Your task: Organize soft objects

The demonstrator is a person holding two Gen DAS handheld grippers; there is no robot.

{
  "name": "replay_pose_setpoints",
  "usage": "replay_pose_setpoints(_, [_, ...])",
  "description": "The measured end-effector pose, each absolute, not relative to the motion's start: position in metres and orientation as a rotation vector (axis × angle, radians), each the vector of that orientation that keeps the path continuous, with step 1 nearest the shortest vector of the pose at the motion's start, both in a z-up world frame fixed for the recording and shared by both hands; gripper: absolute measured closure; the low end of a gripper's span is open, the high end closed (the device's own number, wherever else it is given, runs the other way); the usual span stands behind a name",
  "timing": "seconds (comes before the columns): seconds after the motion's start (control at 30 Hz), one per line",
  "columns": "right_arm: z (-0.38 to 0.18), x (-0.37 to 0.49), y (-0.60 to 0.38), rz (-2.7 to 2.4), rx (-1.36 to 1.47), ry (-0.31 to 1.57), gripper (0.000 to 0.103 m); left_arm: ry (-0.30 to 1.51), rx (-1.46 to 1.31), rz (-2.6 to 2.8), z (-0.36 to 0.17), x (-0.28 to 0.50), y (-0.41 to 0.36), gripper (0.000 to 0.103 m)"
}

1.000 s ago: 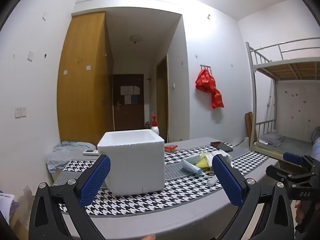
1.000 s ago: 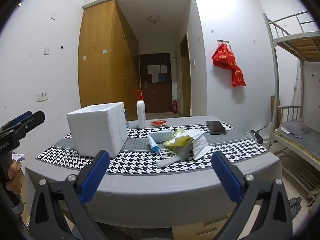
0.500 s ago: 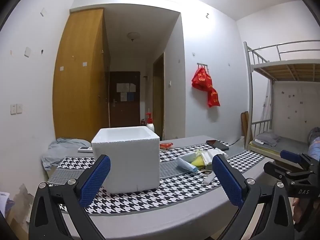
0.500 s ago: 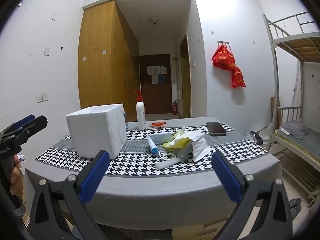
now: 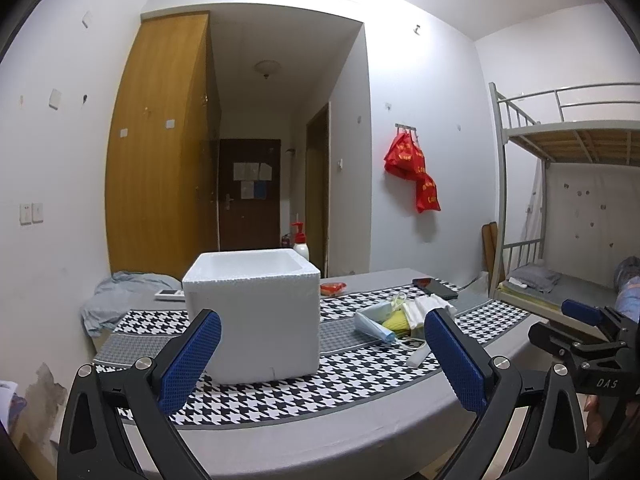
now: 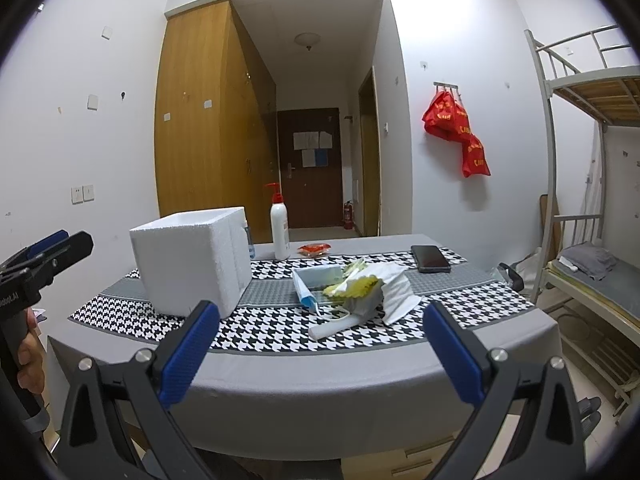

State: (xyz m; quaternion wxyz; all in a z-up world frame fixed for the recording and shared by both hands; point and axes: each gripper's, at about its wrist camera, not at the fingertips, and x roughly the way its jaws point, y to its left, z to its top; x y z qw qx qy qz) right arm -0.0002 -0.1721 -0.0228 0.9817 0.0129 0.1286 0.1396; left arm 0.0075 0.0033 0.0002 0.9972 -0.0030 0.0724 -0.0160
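Note:
A white foam box (image 5: 256,312) stands open-topped on the houndstooth runner, left of centre; it also shows in the right wrist view (image 6: 192,266). A pile of soft things (image 6: 356,288) lies to its right: a blue face mask (image 6: 310,282), a yellow cloth (image 6: 360,286) and white cloth (image 6: 398,290). The pile also shows in the left wrist view (image 5: 400,318). My left gripper (image 5: 320,360) is open and empty, in front of the box. My right gripper (image 6: 320,354) is open and empty, short of the table's front edge, facing the pile.
A pump bottle (image 6: 279,230), a red packet (image 6: 314,248) and a black phone (image 6: 430,258) lie at the back of the grey table (image 6: 320,376). A blue-grey cloth (image 5: 120,296) lies at the far left. A bunk bed (image 6: 592,240) stands to the right.
Both grippers have moved slightly closer to the table; the left view has shifted so the box sits nearer the centre. Both stay open and empty.

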Motion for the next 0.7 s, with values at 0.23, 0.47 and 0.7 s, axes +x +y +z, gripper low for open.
replay_pose_setpoints(0.23, [-0.0224,-0.0012,-0.1721,0.278,0.024,0.254,0.000,0.152,-0.006,-0.032,-0.0021,0.0096,0.0021,0.001])
replay_pose_setpoints(0.47, [-0.0223,-0.0005,-0.1709,0.278,0.021,0.257,0.000,0.143,-0.009,-0.030,-0.0022,0.0092,0.0013,0.001])
replay_pose_setpoints(0.7, [-0.0232,0.0009,-0.1700,0.276,0.019,0.257,0.000,0.129,-0.008,-0.015,-0.0040,0.0080,0.0014,0.001])
